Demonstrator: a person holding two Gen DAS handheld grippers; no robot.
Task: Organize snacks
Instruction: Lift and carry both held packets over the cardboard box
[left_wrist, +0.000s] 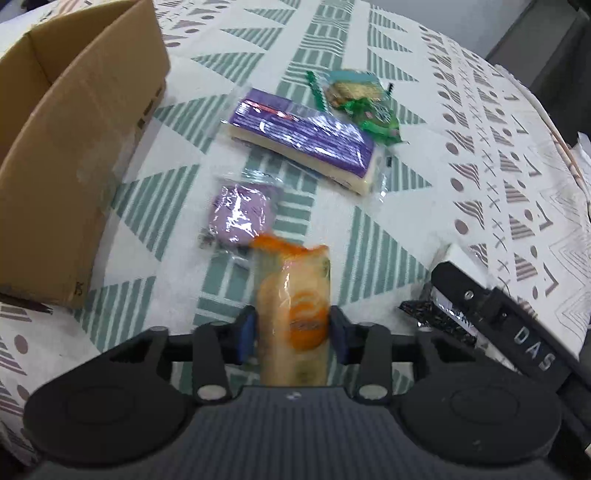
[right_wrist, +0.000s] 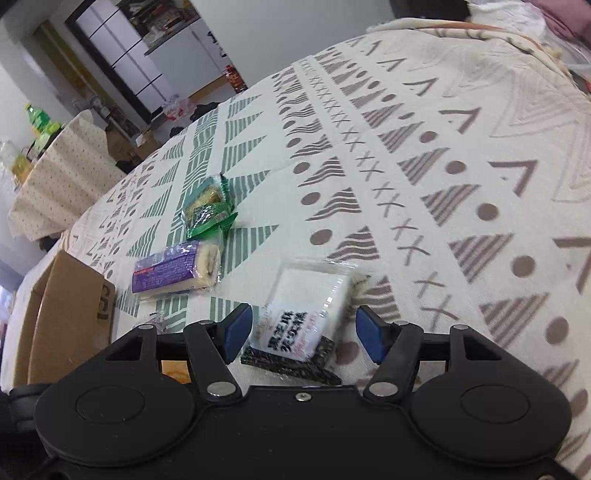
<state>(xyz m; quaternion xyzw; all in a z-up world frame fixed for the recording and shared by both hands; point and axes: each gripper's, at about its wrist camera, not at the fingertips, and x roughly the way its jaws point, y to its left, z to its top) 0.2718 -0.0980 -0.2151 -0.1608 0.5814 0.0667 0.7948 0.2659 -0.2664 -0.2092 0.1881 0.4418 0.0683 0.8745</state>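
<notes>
Left hand-held gripper (left_wrist: 291, 332) is clamping our orange snack pack (left_wrist: 293, 306) above the table (left_wrist: 388, 236); we are judging it should swing over the cardboard box (left_wrist: 74, 155) before releasing. Right hand-held gripper (right_wrist: 304, 328) is straddling the white snack (right_wrist: 303, 314), jaws apart.

- The left tool (left_wrist: 291, 334) was clamped on an orange-and-cream snack packet (left_wrist: 293, 314), its blue pads (left_wrist: 246, 334) pressed against both sides of the wrapper.
- The right tool (right_wrist: 304, 328) stood spread wide, its blue pads (right_wrist: 369, 334) clear of the white snack packet (right_wrist: 306, 314) lying between them.
</notes>
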